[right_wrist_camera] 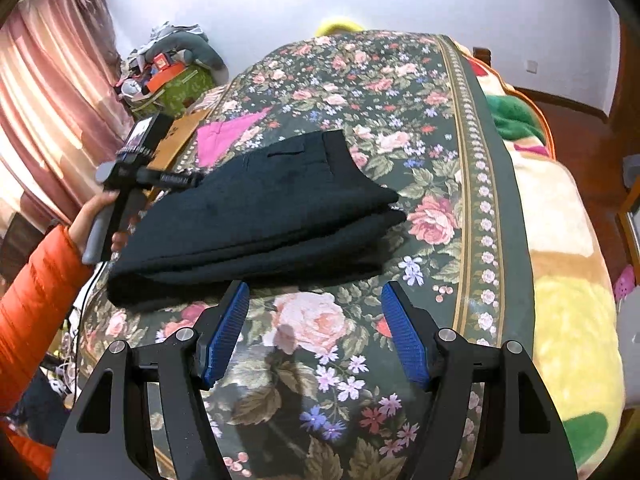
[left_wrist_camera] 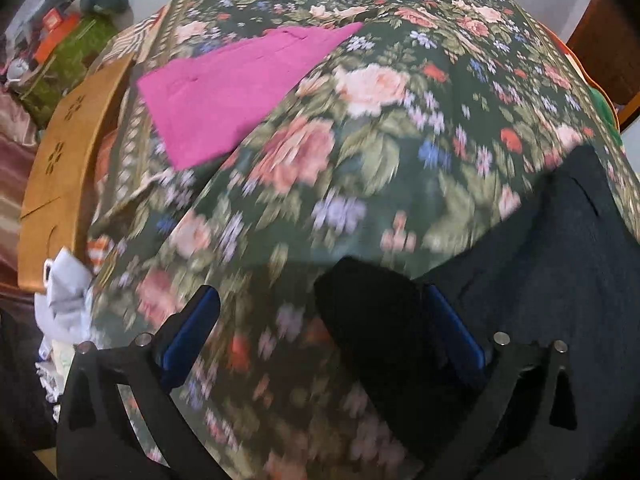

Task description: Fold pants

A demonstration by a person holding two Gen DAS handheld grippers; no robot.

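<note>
Dark folded pants (right_wrist_camera: 260, 216) lie on a floral bedspread (right_wrist_camera: 400, 92). In the left wrist view, which is blurred, the pants (left_wrist_camera: 560, 264) fill the right side, and one dark corner reaches in between the jaws next to the right finger. My left gripper (left_wrist_camera: 320, 290) stands wide open over that corner, with its pads not pressing on it. In the right wrist view a hand in an orange sleeve (right_wrist_camera: 36, 304) holds the left tool's handle (right_wrist_camera: 120, 200) at the pants' left end, where its fingers are hidden. My right gripper (right_wrist_camera: 314, 292) is open and empty, just short of the pants' near edge.
A pink folded garment (left_wrist_camera: 224, 92) lies farther up the bed. A wooden board (left_wrist_camera: 60, 168) lines the bed's left edge, with clutter and a green box (right_wrist_camera: 176, 88) beyond it. A yellow and green blanket (right_wrist_camera: 568, 280) covers the right side. Pink curtains (right_wrist_camera: 48, 100) hang at the left.
</note>
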